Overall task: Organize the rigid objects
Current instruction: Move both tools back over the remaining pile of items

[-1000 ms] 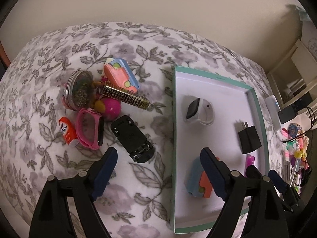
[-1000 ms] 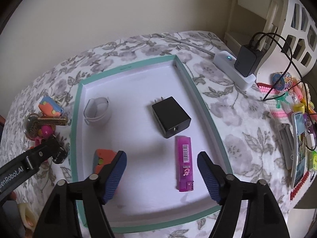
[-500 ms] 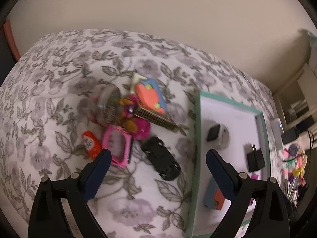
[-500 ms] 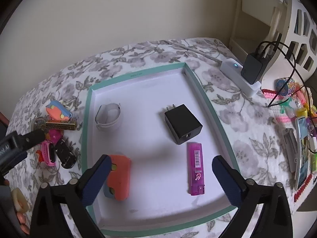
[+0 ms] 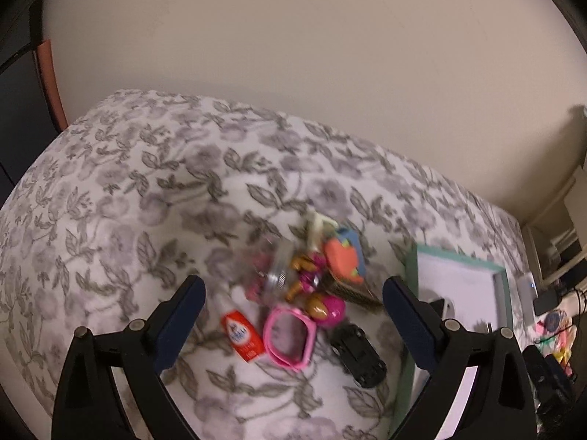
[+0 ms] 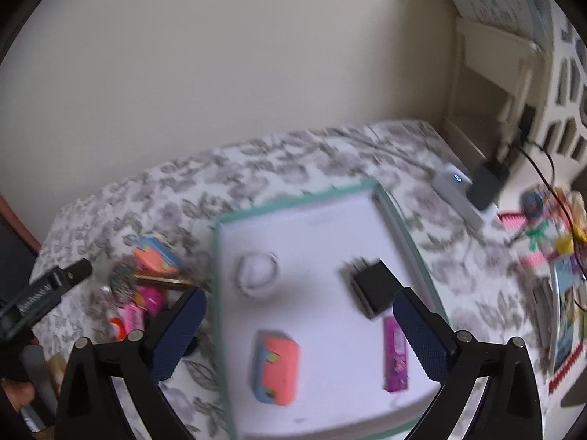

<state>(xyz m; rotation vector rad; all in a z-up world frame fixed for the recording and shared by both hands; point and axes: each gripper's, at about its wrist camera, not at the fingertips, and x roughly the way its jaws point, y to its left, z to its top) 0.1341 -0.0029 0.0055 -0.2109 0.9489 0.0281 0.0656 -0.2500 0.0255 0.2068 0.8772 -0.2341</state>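
Note:
A white tray with a teal rim (image 6: pixel 312 227) lies on the floral bedspread. It holds an orange and blue toy car (image 6: pixel 277 372), a white watch (image 6: pixel 256 275), a black charger (image 6: pixel 370 286) and a purple lighter (image 6: pixel 396 355). Left of the tray a pile holds a pink watch (image 5: pixel 290 341), a red tube (image 5: pixel 242 335), a black clip (image 5: pixel 357 355), a pink ball (image 5: pixel 326 306), a jar (image 5: pixel 277 275) and another orange and blue car (image 5: pixel 343 258). My left gripper (image 5: pixel 293 315) is open above the pile. My right gripper (image 6: pixel 299 324) is open above the tray.
A white power strip with a black plug (image 6: pixel 473 190) lies right of the tray. Colourful clutter (image 6: pixel 557 256) and a white shelf (image 6: pixel 513 58) fill the right side. A beige wall (image 5: pixel 293 55) backs the bed. The tray's corner shows in the left wrist view (image 5: pixel 458 256).
Both grippers have pulled back and up, so the objects look smaller. The left view has swung left toward the pile. Both stay open and empty.

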